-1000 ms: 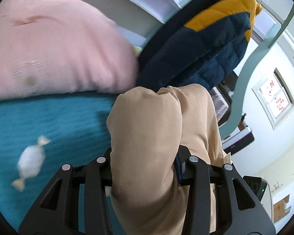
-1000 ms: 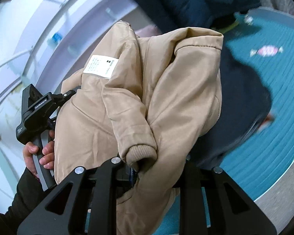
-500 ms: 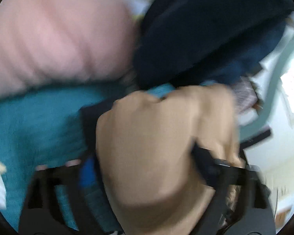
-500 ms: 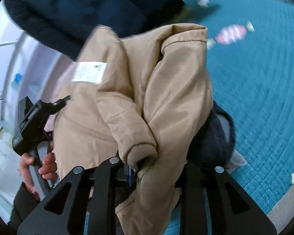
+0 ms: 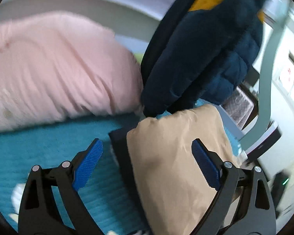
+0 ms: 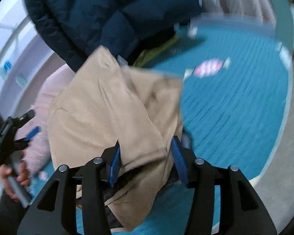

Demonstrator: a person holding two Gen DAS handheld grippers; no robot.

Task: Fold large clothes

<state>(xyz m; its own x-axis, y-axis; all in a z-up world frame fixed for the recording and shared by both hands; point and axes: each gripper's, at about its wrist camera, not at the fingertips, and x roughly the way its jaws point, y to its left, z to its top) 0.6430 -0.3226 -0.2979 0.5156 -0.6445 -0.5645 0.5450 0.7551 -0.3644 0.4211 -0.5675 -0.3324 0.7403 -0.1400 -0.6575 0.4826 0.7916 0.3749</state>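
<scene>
Tan jacket (image 5: 176,156) folded into a bundle, being let go onto the teal rug (image 5: 49,146).

From the left wrist view, the left gripper (image 5: 147,156) has its fingers (image 5: 88,160) spread wide; the bundle lies between them, close against the right-hand pad, but nothing pinches it. It sits on the rug in front of a navy puffer coat (image 5: 201,58), with a pink cushion (image 5: 58,68) to the side. From the right wrist view, the right gripper (image 6: 146,160) is opening, the jacket's (image 6: 115,113) lower edge between its fingers (image 6: 115,160), cloth loose rather than squeezed. The person's other hand (image 6: 13,174) shows at the left. Judging by this, the folding looks done and only the release and pulling clear are left; the navy coat appears unfolded.
</scene>
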